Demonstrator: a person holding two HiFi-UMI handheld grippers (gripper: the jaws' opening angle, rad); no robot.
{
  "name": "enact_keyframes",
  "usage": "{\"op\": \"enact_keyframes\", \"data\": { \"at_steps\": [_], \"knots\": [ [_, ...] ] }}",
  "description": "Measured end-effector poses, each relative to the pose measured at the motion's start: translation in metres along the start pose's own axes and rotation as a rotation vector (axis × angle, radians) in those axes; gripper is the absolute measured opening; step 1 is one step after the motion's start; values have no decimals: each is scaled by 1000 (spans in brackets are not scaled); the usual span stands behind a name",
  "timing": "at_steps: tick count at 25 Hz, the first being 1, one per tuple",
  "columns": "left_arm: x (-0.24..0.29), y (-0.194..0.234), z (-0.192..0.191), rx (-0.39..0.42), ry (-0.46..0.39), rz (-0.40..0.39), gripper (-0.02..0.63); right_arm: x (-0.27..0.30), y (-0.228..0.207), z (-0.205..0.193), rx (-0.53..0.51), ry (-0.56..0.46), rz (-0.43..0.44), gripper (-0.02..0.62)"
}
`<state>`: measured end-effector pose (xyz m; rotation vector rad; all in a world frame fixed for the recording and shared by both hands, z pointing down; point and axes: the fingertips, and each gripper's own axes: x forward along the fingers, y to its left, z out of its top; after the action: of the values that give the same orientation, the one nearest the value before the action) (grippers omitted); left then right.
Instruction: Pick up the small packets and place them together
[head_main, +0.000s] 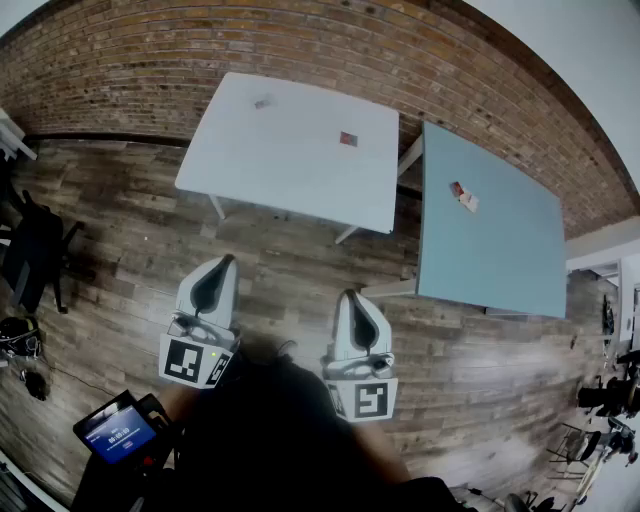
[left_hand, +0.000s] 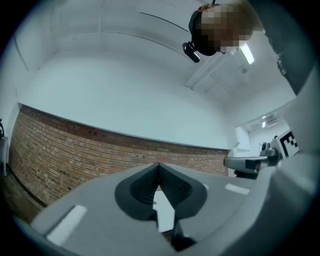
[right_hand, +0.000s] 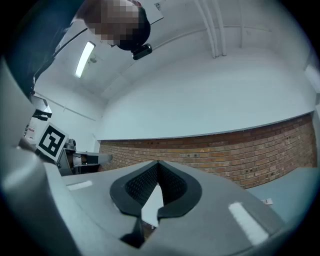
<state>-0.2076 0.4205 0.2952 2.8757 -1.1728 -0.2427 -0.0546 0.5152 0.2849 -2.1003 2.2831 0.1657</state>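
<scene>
Over the wooden plank floor (head_main: 130, 250), short of both tables, the left gripper (head_main: 227, 261) and the right gripper (head_main: 351, 294) are held side by side and well apart, each pointing ahead toward the brick wall (head_main: 300, 40). In its own view, each gripper's jaws are pressed together at the tips with nothing between them; only a sliver of pale tabletop shows through the gap lower down. The marker cubes sit at the rear of the grippers, nearest the person's dark torso. Ahead stands a white table (head_main: 290, 180) bearing two small packets set well apart: a greyish packet (head_main: 263, 102) near its far left corner and a red packet (head_main: 347, 139) toward its right side. Just beside it on the right stands a blue-grey table (head_main: 500, 260), and near that table's far left part lie a red packet and a white packet (head_main: 463, 197), touching or very nearly so; whether they overlap cannot be told. None of the packets is near either gripper. A black chair (head_main: 35, 255) stands on the floor at far left, and a handheld device with a lit blue screen (head_main: 120, 431) shows at lower left beside the person.
</scene>
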Motion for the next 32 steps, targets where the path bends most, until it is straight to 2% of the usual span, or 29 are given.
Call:
{"op": "enact_keyframes", "data": {
  "at_steps": [5,14,18,23,27,32],
  "knots": [
    [-2,-7,3,3,-18,6,0,-5,-8,-5,24,25,-15,0],
    [-8,-10,0,20,-13,30,0,-17,-8,-11,51,27,16,3],
    [-4,2,0,22,-6,61,0,-14,-12,-11,50,40,18,3],
    [-4,-15,-6,38,-5,102,0,-32,-34,-20,59,36,36,3],
    [3,-15,-6,51,-3,133,0,-24,-48,-24,74,43,58,3],
    [25,-18,-19,51,12,88,0,-5,-58,-33,56,61,49,3]
  ]
}}
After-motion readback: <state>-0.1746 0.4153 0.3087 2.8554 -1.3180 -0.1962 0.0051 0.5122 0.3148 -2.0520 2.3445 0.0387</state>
